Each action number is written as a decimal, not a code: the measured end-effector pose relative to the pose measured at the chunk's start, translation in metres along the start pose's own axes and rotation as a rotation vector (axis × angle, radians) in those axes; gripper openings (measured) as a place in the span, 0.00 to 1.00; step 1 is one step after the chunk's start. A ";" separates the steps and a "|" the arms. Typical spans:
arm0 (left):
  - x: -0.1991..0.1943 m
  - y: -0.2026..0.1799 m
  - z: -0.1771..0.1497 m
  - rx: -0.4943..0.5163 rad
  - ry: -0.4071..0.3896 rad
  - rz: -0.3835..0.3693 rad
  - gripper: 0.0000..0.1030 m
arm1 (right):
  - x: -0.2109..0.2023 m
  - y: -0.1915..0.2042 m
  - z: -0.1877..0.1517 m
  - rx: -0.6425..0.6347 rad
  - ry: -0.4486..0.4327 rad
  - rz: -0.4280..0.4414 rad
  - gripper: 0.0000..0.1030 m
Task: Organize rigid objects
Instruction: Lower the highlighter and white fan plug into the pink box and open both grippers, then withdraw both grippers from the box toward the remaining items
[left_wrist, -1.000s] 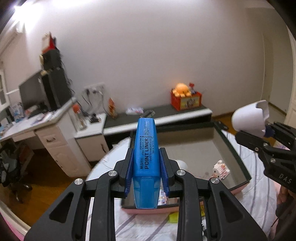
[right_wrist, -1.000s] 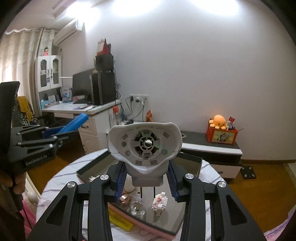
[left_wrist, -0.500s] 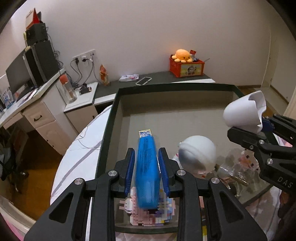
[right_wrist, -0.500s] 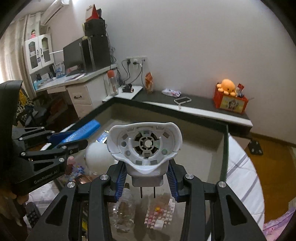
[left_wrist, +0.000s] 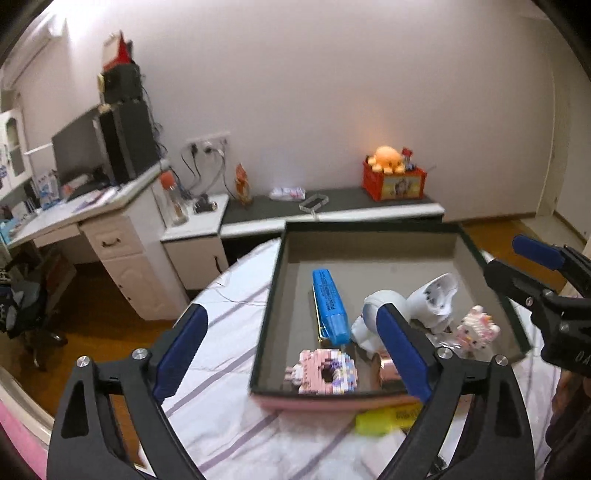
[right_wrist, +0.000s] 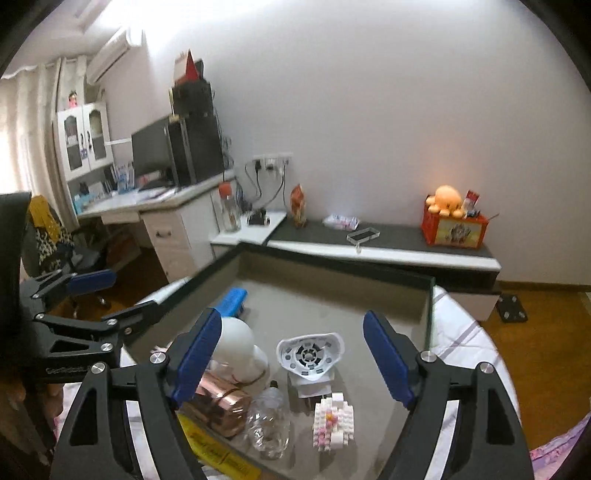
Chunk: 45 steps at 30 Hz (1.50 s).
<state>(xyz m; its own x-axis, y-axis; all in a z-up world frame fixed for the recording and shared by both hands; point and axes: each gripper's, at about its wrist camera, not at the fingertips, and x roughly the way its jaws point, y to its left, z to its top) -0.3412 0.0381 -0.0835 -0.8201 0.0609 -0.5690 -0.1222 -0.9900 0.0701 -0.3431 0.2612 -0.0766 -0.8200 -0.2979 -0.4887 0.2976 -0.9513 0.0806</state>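
Hanging spread above the tray (left_wrist: 269, 314), both tools leave its far half bare

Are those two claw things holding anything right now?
No. Both the left gripper and right gripper are open and empty; the blue marker and white fan lie in the box.

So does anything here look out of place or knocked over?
Yes: a yellow marker lies outside the box, on the striped cloth against its pink front edge. Inside, the white fan piece lies tilted among the toys.
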 end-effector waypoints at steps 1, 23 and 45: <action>-0.011 0.004 0.000 -0.005 -0.019 -0.002 0.95 | -0.011 0.003 0.001 -0.001 -0.015 -0.004 0.79; -0.188 0.024 -0.068 -0.001 -0.207 0.045 1.00 | -0.181 0.067 -0.037 -0.025 -0.254 -0.052 1.00; -0.131 0.024 -0.108 0.050 0.001 0.049 1.00 | -0.089 0.066 -0.094 -0.031 0.113 -0.048 0.80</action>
<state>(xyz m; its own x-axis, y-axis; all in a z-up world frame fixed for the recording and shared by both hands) -0.1759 -0.0075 -0.0956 -0.8253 0.0127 -0.5645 -0.1100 -0.9842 0.1387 -0.2044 0.2320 -0.1091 -0.7739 -0.2397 -0.5862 0.2756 -0.9608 0.0291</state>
